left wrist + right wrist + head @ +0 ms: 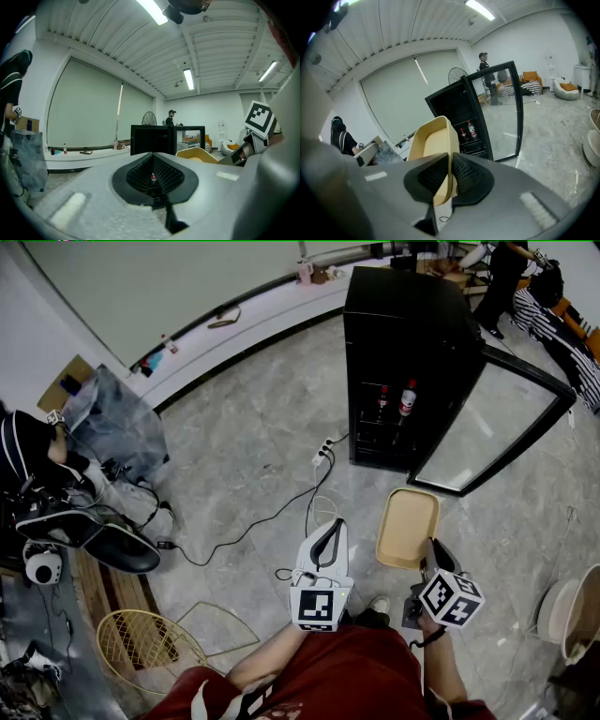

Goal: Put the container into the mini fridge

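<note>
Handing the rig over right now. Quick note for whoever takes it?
Left gripper: shut, empty, beside the right one.
Right gripper: shut on the wall of the tan container, carried in the air.
Mini fridge: ahead, glass door swung open, bottles on a shelf inside.
Done: container in hand, door open.
Left: move up to the fridge, set the container inside, release.

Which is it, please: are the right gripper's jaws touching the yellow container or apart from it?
Touching. The right gripper view shows the right gripper closed on the container, both pads pressed against its wall with no gap.
</note>
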The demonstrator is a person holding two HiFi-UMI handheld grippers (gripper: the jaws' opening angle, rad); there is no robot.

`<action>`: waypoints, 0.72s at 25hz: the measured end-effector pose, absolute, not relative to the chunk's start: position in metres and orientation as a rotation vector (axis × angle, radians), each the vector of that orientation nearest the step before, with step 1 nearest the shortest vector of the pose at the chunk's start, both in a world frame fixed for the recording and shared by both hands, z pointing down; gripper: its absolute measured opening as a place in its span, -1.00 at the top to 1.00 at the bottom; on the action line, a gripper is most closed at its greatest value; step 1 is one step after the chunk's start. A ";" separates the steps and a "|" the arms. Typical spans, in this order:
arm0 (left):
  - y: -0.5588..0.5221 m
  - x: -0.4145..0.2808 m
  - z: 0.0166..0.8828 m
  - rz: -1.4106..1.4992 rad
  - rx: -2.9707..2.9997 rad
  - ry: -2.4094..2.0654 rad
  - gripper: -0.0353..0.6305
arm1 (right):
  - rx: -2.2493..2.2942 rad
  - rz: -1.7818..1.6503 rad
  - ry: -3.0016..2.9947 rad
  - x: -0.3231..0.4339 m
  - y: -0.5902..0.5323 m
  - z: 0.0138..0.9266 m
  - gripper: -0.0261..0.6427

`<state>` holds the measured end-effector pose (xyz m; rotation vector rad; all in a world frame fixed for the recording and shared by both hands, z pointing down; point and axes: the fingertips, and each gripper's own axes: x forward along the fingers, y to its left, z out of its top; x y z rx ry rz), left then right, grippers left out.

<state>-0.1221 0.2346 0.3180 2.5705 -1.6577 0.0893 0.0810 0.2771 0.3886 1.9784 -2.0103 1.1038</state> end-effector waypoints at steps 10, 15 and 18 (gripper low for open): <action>0.224 -0.157 0.326 0.073 2.564 -1.641 0.88 | 1.970 1.104 -1.999 0.045 0.266 0.395 0.83; 0.223 -0.178 0.331 0.056 2.568 -1.633 0.88 | 1.993 1.102 -1.994 0.028 0.266 0.397 0.83; 0.217 -0.192 0.331 0.050 2.566 -1.637 0.88 | 2.007 1.108 -1.997 0.017 0.261 0.393 0.83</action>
